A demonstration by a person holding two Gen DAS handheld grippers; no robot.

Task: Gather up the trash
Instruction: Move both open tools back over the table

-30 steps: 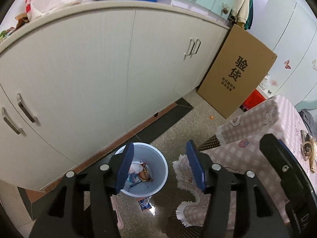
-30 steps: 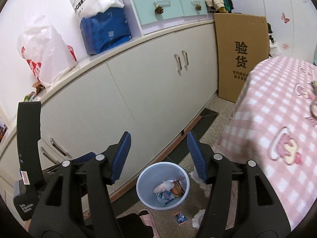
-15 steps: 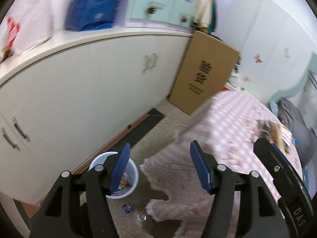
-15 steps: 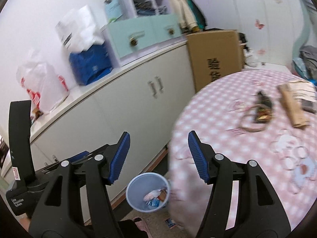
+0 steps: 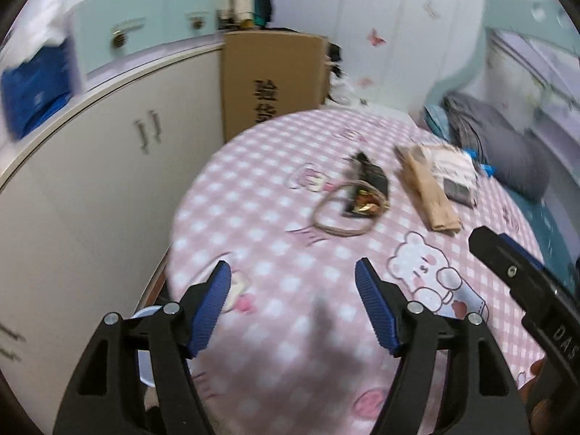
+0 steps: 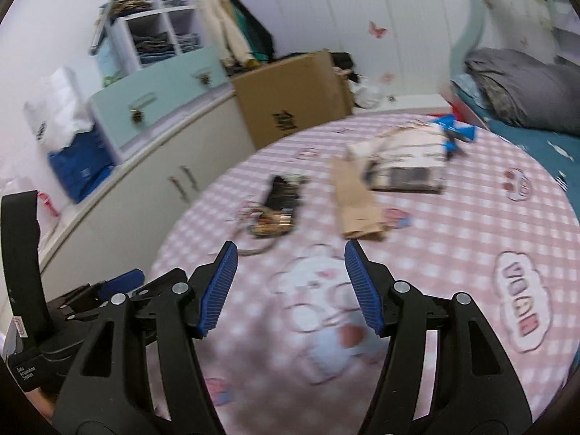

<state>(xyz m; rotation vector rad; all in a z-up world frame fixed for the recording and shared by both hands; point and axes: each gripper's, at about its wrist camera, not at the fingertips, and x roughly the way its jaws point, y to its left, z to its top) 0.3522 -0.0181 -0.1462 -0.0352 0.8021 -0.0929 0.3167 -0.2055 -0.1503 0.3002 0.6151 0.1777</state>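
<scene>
both views swung up from the trash bin [image 5: 145,313] to the pink table [image 5: 275,253]. left gripper [image 5: 293,282] and right gripper [image 6: 291,262] were wide, holding nothing. black wrapper [image 5: 366,185] and brown paper bag [image 5: 427,195] lay far ahead.

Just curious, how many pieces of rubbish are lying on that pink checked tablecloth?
3 clearly: a black wrapper with string loop at centre, a brown paper bag beside it, a printed flat packet behind. More may hide.

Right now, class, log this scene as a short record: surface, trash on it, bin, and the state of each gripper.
surface: round table with pink checked cloth
trash: black wrapper lying on a twine loop; brown paper bag beside it
bin: only its rim shows, at the table's left edge
left gripper: open, nothing held
right gripper: open, nothing held
</scene>
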